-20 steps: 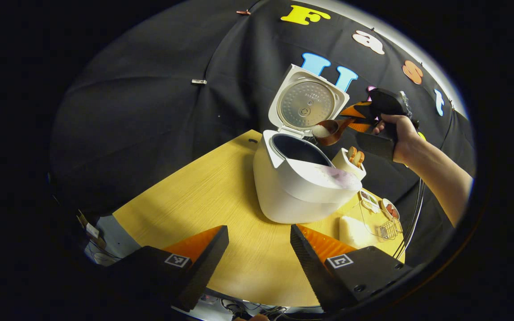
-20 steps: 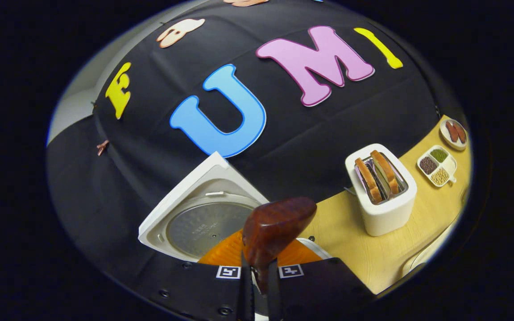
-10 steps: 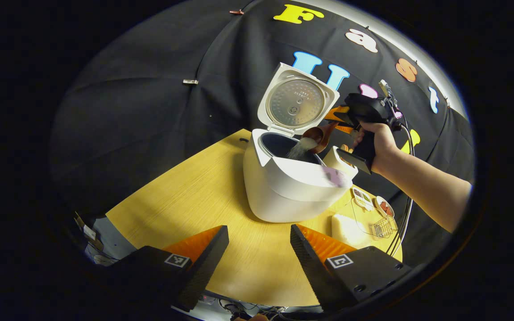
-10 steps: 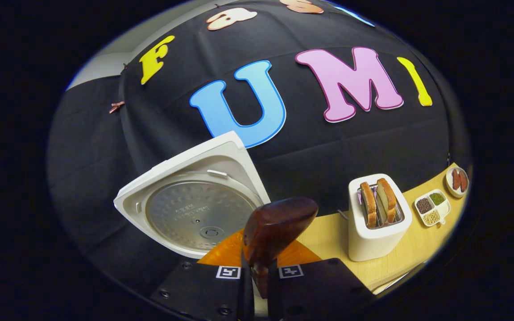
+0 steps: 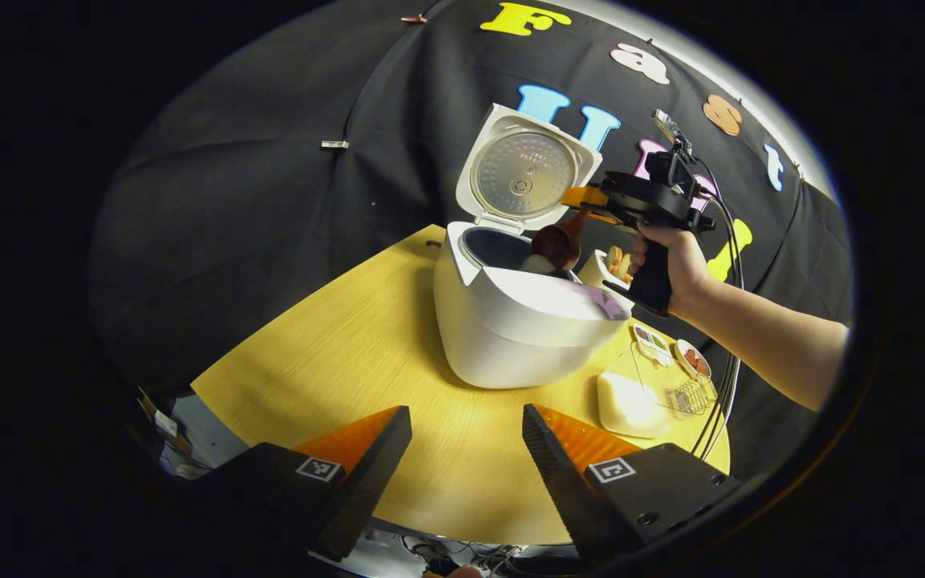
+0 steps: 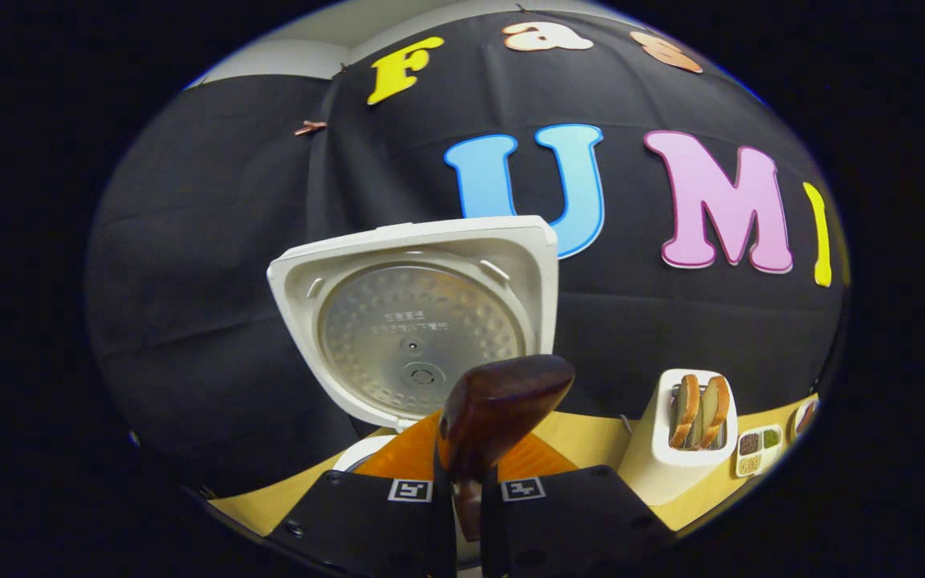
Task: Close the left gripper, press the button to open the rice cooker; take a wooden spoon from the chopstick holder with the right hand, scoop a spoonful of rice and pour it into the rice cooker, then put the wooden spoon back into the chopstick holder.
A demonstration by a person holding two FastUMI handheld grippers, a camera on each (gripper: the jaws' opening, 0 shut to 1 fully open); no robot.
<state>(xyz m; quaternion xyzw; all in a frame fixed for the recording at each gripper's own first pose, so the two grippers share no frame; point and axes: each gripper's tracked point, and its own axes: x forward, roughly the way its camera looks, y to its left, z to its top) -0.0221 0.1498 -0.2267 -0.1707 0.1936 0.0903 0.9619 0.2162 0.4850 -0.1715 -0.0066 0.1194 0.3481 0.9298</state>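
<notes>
My right gripper [image 6: 466, 502] is clamped on the wooden spoon [image 6: 495, 405], both fingers pressing the handle w/ almost no gap. In the left gripper view that spoon [image 5: 556, 243] is tipped bowl-down over the open rice cooker [image 5: 511, 321], w/ a bit of rice at the bowl's lower edge, just above the dark inner pot. A hand [image 5: 671, 261] grips the right gripper [image 5: 583, 197] beside the cooker.

My left gripper [image 5: 466, 449] hangs low over the wooden table [image 5: 334, 353], fingers well apart, holding and touching nothing, cooker ahead of it.

Cooker lid [image 6: 418, 321] stands upright, metal inner plate facing me in the right gripper view. Near the cooker's far side is a white toaster [image 6: 683, 445] w/ two bread slices in it, then a small divided dish of beans [image 6: 751, 453]. Right of the cooker in the left gripper view: a white rice container [image 5: 627, 405] and a clear tray w/ a wire rack [image 5: 687, 393]. Can't make out the chopstick holder.
</notes>
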